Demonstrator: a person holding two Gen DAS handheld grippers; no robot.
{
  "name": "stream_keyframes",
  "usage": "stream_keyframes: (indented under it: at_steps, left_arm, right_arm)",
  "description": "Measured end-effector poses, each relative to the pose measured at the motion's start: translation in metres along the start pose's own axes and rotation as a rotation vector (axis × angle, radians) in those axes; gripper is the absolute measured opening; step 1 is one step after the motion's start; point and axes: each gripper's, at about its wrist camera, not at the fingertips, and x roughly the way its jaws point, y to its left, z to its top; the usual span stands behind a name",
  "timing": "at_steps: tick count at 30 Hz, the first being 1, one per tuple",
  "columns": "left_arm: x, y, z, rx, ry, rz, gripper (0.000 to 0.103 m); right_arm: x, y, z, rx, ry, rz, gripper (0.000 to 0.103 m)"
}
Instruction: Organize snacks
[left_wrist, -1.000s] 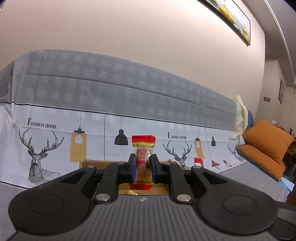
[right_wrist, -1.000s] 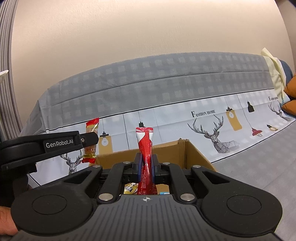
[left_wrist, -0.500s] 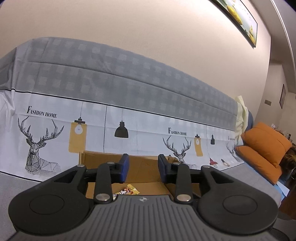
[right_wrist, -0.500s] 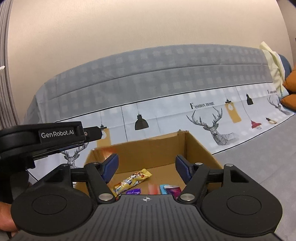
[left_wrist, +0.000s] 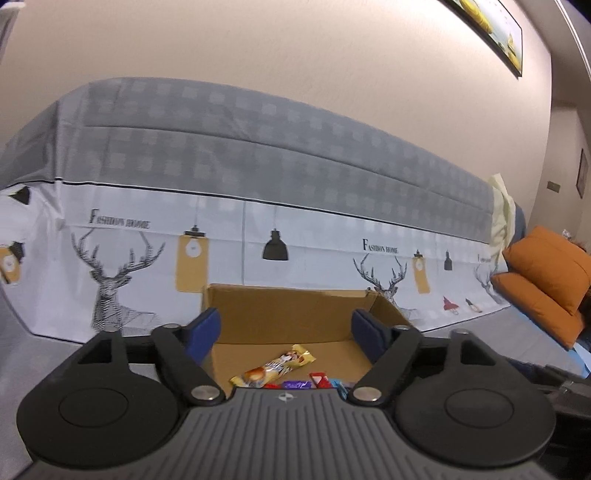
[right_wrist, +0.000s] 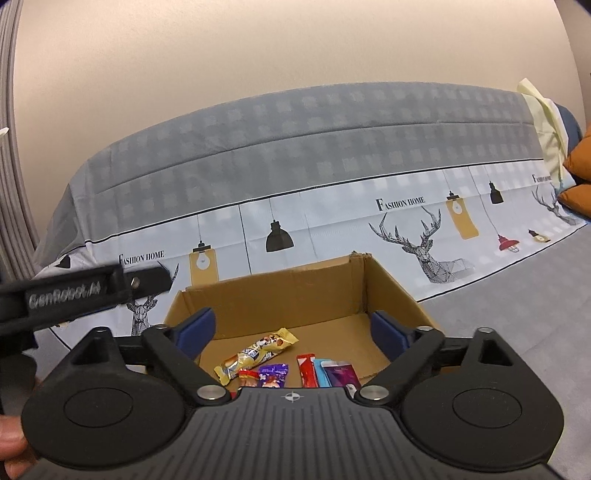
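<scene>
Jaws, left gripper (left_wrist: 286, 328): wide apart, nothing between the blue pads; poised over the near edge of the cardboard box (left_wrist: 295, 310).
Jaws, right gripper (right_wrist: 293, 330): wide apart, nothing held; also above the near side of the box.
Box count: 1, open-topped, brown, standing on the grey surface (right_wrist: 517, 332) just in front of the printed cover (right_wrist: 332, 229).
Snacks, location: all lying flat on the box floor, toward its near side.
Snacks, count from right wrist view: 6 seen at least in part — long yellow bar (right_wrist: 256, 354), small red-and-orange packet (right_wrist: 248, 377), purple wrapper (right_wrist: 273, 374), red stick (right_wrist: 306, 369), light blue stick (right_wrist: 320, 373), magenta-purple packet (right_wrist: 341, 373).
Snacks, count from left wrist view: yellow bar plus slivers of purple, red and blue wrappers at the gripper body's edge; exact number cannot be told there.
Only in right wrist view: left gripper's side, lettered "GenRobot.AI", entering from the left at box height; grey curtain (right_wrist: 11, 147); edge of a hand at the lower left.
Only in left wrist view: framed picture (left_wrist: 487, 29) high on the wall; two stacked orange cushions (left_wrist: 546, 273), seen whole.
Both views: deer and lamp prints, 'Fashion Home' lettering on the cover.
</scene>
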Motion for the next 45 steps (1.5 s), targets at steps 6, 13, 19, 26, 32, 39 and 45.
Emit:
stream_keyframes:
  at_steps: [6, 13, 19, 26, 32, 39, 45]
  left_arm:
    - [-0.043, 0.003, -0.003, -0.002, 0.018, 0.073, 0.102]
    - [-0.076, -0.007, -0.032, -0.012, 0.141, 0.183, 0.102]
    - [-0.077, -0.016, -0.068, 0.004, 0.183, 0.19, 0.102]
    - [-0.054, -0.003, -0.072, -0.049, 0.249, 0.154, 0.102]
    - [-0.044, -0.007, -0.077, -0.033, 0.306, 0.178, 0.102]
    - [-0.038, -0.005, -0.078, -0.041, 0.341, 0.2, 0.102]
    - [-0.036, -0.006, -0.078, -0.04, 0.36, 0.197, 0.102]
  right_arm:
    - [-0.036, -0.002, 0.008, -0.053, 0.035, 0.032, 0.103]
    - [-0.077, -0.013, -0.011, -0.059, 0.101, -0.045, 0.103]
    - [-0.066, 0.0, -0.03, -0.19, 0.187, -0.066, 0.103]
    - [-0.048, -0.011, -0.033, -0.173, 0.227, -0.091, 0.103]
    - [-0.037, -0.012, -0.034, -0.167, 0.235, -0.098, 0.103]
    - [-0.034, -0.006, -0.035, -0.19, 0.233, -0.098, 0.103]
    - [-0.034, -0.006, -0.037, -0.203, 0.236, -0.096, 0.103]
